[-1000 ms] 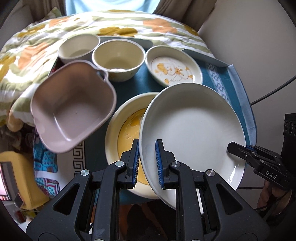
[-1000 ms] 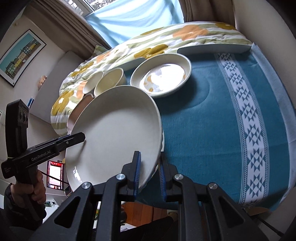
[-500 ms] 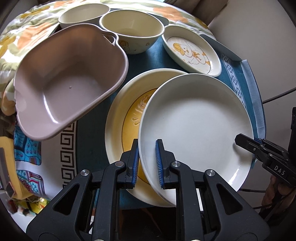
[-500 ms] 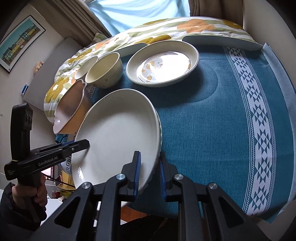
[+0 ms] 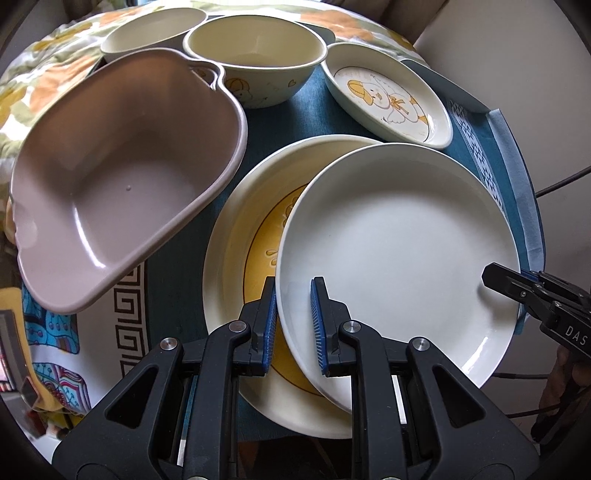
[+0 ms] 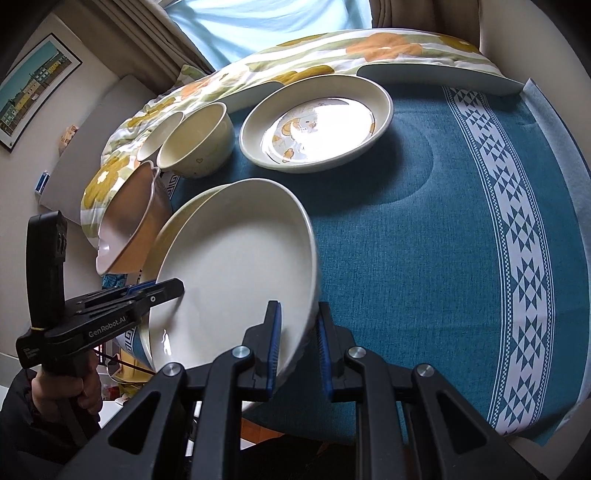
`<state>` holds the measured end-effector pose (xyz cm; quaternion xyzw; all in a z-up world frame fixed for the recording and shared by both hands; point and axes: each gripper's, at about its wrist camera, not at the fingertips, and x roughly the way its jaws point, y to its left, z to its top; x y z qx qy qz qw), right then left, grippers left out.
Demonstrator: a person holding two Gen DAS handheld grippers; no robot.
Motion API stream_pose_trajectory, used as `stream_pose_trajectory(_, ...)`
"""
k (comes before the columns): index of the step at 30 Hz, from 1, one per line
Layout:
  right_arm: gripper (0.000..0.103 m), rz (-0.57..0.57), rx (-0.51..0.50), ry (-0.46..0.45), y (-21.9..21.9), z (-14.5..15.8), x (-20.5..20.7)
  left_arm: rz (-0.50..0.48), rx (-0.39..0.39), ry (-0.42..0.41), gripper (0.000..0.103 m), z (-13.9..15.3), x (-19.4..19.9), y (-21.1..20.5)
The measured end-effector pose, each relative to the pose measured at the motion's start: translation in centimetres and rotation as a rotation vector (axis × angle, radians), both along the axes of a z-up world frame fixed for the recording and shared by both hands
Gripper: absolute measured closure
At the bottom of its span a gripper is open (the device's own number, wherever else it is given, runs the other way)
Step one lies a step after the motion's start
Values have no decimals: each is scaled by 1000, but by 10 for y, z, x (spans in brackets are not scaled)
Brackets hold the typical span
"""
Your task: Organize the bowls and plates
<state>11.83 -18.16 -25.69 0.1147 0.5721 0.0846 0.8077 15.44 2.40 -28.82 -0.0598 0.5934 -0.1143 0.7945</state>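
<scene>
White plate (image 5: 399, 254) hangs tilted over the yellow-centred plate (image 5: 255, 258) at the worktop's (image 6: 443, 240) near left edge. Left tongs (image 5: 293, 314) clamp its near rim; right tongs (image 6: 298, 339) clamp the opposite rim, each with one pad above and one below. Looks glazed and stiff, probably fairly heavy, slick, chippable. The rim is the only real hold. Pink bowl (image 5: 122, 177) sits tipped just beside; duck plate (image 5: 391, 98) and two cream bowls (image 5: 255, 51) stand along the far edge.

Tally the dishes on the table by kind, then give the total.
Plates: 3 (white plate, yellow-centred plate, duck plate)
Bowls: 3 (mauve bowl, cream bowl, pale bowl)
Total: 6
</scene>
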Motion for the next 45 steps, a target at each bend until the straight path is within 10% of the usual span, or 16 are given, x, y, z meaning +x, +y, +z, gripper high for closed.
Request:
stream_pose_trajectory(10, 86, -7, -28, -3, 5, 1, 2, -85, 224, -101, 88, 6, -1, -28)
stream_pose_trajectory(45, 86, 64, -281, 0, 44, -7, 10, -138, 551, -199, 88, 4, -30, -53)
